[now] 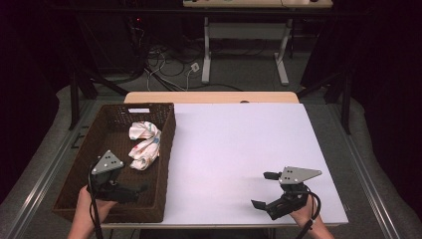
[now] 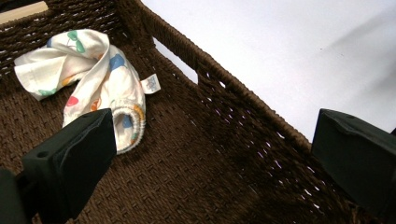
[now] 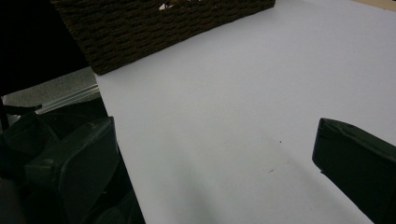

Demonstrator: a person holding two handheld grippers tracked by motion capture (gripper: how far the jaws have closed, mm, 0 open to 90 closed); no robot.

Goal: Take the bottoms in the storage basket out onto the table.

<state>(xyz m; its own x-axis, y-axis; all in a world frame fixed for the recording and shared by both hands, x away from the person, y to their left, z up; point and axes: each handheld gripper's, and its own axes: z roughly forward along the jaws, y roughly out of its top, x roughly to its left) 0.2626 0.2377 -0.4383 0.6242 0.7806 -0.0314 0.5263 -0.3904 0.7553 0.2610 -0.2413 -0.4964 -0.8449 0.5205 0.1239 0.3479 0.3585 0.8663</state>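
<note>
A brown woven basket [image 1: 168,144] stands on the left side of the white table [image 1: 239,144]. Inside it lies a crumpled white cloth [image 1: 144,144] with coloured prints. My left gripper [image 1: 130,181] is down in the basket's front half, open and empty, a little short of the cloth. In the left gripper view the cloth [image 2: 93,65] lies beyond the left finger [image 2: 79,158], and the basket wall [image 2: 224,84] runs across between the jaws. My right gripper [image 1: 260,189] hovers open near the table's front right edge, holding nothing. In the right gripper view, bare table [image 3: 233,93] lies ahead and the basket [image 3: 154,28] is far off.
The table's front edge runs just under both hands. A wooden strip [image 1: 209,97] borders the far edge. Behind it stand a white desk frame [image 1: 206,50] and loose cables [image 1: 169,64] on the floor. Metal rails [image 1: 40,169] flank the table.
</note>
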